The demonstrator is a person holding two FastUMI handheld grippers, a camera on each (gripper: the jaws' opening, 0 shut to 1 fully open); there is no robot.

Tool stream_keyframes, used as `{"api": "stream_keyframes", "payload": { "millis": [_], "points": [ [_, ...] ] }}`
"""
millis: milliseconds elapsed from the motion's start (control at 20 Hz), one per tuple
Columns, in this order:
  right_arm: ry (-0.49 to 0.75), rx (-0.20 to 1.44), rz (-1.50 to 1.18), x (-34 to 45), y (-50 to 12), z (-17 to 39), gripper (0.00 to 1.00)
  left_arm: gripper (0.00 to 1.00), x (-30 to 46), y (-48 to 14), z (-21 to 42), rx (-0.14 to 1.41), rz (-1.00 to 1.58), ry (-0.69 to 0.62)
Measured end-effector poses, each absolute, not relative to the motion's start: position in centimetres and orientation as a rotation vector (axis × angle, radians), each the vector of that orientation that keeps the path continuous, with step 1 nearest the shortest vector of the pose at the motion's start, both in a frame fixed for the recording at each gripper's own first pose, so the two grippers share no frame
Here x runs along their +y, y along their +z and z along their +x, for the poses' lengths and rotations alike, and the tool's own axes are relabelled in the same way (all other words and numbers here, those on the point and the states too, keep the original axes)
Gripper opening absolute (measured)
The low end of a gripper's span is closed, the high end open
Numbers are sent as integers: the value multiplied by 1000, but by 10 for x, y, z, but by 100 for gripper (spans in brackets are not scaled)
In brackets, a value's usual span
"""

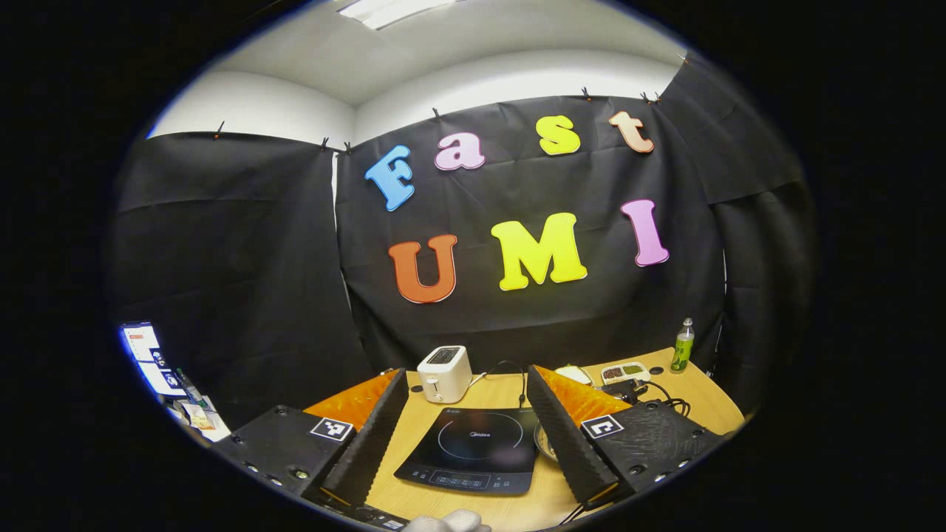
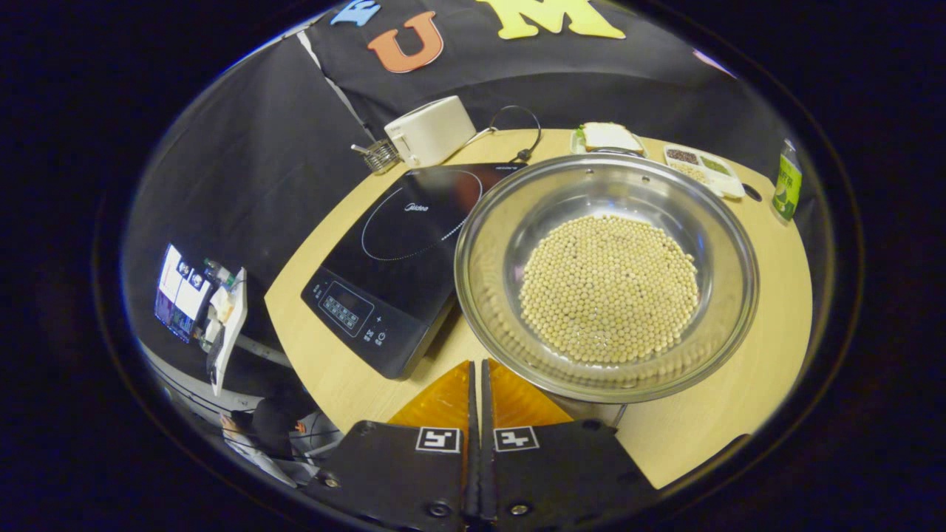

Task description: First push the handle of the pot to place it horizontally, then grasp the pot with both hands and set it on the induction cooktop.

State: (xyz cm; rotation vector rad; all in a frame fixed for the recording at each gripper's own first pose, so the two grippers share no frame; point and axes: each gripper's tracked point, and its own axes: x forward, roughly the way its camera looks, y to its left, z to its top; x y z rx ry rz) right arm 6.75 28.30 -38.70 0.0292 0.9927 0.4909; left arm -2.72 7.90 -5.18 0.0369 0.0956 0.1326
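Steel pot (image 2: 606,277) of beans just right of the induction cooktop (image 2: 403,255) on the worktop (image 2: 739,414), right claw (image 2: 477,377) clenched empty at the pot's near rim, left claw (image 1: 467,403) released above the cooktop.

Bare tabletop (image 2: 746,414) lies open at lower right of the right gripper view; the pot (image 2: 606,277) fills centre, touching the induction cooktop (image 2: 399,258) at left, toaster (image 2: 430,131) behind.

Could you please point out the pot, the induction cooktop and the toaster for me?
pot (image 2: 728,244): right gripper view, on its steel rim.
induction cooktop (image 2: 403,236): right gripper view, on its glass top.
toaster (image 2: 432,133): right gripper view, on its side.
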Motion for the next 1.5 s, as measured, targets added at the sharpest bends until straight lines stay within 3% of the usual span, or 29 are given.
{"api": "stream_keyframes", "payload": {
  "millis": [400, 650, 900, 1500],
  "points": [
    [460, 995, 10, 248, -388, 57, 4, 96, 72, -58, -22, 100, 19, 127],
    [361, 1022, 3, 204, -396, 56, 0, 96, 72, -63, -18, 102, 19, 131],
    [277, 1014, 19, 160, -392, 67, 4, 96, 67, -70, -15, 107, -9, 130],
    [184, 1005, -34, 95, -389, 76, 4, 96, 60, -79, -9, 105, -28, 132]
  ]
}}
